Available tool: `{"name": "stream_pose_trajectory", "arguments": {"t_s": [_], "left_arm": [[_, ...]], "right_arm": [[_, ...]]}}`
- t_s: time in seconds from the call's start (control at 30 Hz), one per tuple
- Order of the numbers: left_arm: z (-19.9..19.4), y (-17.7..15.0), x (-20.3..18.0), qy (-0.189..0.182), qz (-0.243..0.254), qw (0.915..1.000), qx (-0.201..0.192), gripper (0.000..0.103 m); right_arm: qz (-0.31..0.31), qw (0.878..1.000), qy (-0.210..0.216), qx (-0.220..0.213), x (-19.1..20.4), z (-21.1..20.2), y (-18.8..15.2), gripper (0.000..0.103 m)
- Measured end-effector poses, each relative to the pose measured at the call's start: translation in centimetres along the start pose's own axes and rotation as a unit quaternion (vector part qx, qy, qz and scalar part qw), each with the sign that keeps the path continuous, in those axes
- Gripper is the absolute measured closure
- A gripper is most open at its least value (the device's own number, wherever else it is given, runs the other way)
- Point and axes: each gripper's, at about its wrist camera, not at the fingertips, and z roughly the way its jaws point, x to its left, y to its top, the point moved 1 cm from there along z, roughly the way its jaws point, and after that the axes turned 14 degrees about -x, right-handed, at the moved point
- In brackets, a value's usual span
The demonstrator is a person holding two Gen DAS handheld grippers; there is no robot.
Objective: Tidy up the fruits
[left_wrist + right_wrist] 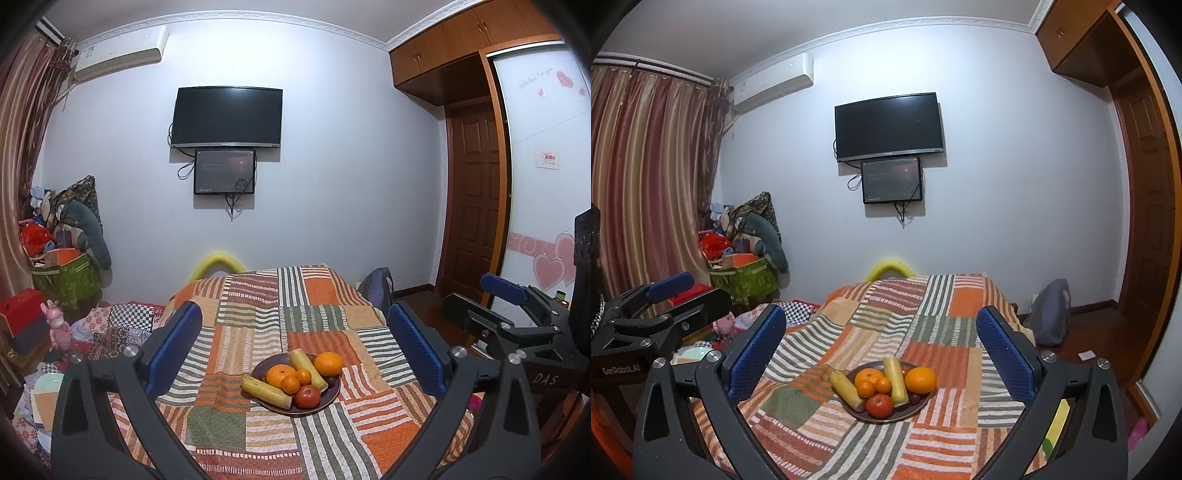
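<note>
A dark round plate (327, 403) (921, 409) sits on a patchwork cloth. It holds a large orange (328, 363) (921, 380), a second orange (280, 373), two small ones, a red round fruit (307, 396) (880, 405) and two pale yellow sticks (266, 391) (895, 380). My left gripper (293, 308) (687, 297) is open, its blue pads spread wide with nothing between them, short of the plate. My right gripper (881, 312) (480, 299) is open too and holds nothing. The two grippers stand side by side, both facing the plate.
The striped patchwork cloth (258, 306) covers a table or bed that runs toward the far wall. A green bin (66, 280) with piled toys and fabrics fills the left side. A grey bag (1051, 314) stands on the floor at the right, near a wooden door (476, 192).
</note>
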Motion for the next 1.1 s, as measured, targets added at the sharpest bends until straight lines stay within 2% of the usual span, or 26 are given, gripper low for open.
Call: {"name": "stream_pose_trajectory", "arguments": {"t_s": [1.1], "left_arm": [[-0.07,-0.34,-0.03,-0.001,0.001,1.0,0.0,0.0]], "right_arm": [[-0.001,1.0,-0.009,-0.005,-0.03,-0.46,0.63,0.0]]}}
